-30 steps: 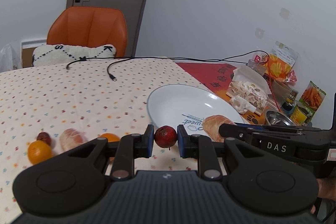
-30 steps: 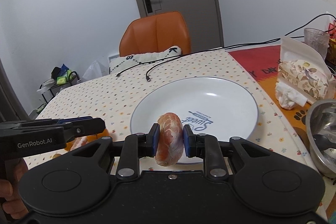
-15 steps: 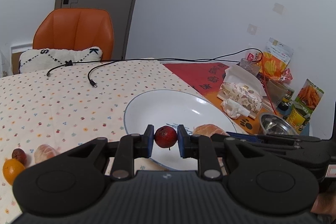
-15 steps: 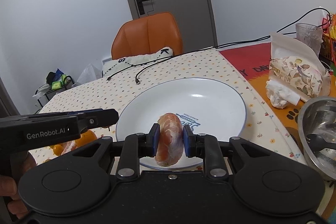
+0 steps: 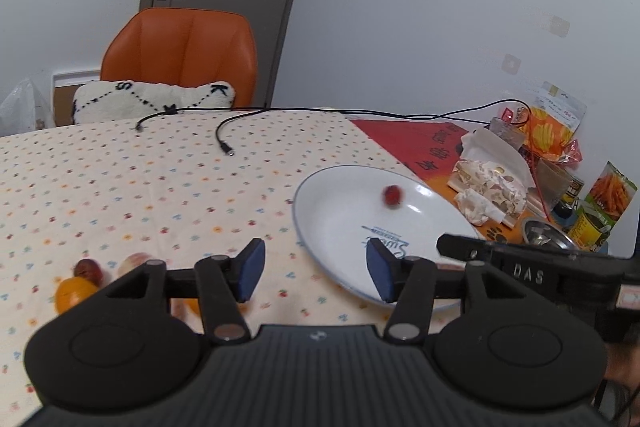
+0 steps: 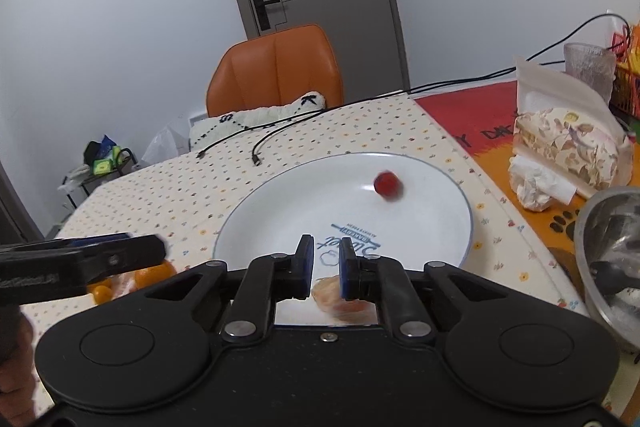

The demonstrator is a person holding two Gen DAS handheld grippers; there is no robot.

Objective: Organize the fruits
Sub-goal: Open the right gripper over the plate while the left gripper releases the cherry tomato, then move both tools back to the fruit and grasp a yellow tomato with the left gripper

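Observation:
A white plate (image 5: pixel 340 219) lies on the dotted tablecloth. A small red fruit (image 5: pixel 392 195) sits blurred on its far side, also seen in the right wrist view (image 6: pixel 387 184). My left gripper (image 5: pixel 315 275) hangs open and empty above the plate's left rim. A peeled orange piece (image 6: pixel 334 297) rests on the plate's near edge, just under my right gripper (image 6: pixel 325 263). Its pads stand a narrow gap apart with nothing between them. Left of the plate lie an orange (image 5: pixel 74 293), a dark red fruit (image 5: pixel 86 269) and a peeled fruit (image 5: pixel 134 262).
A tissue pack (image 6: pixel 568 139), crumpled tissue (image 6: pixel 536 187) and a steel bowl (image 6: pixel 608 251) crowd the right side. Snack bags (image 5: pixel 552 131) and cans stand by the wall. Black cables (image 5: pixel 224 139) cross the far tablecloth before an orange chair (image 5: pixel 180 55).
My left gripper opened and the red fruit dropped onto the plate, still rolling. The peeled orange piece left my right gripper's pads and now lies on the plate. Both grippers drew back.

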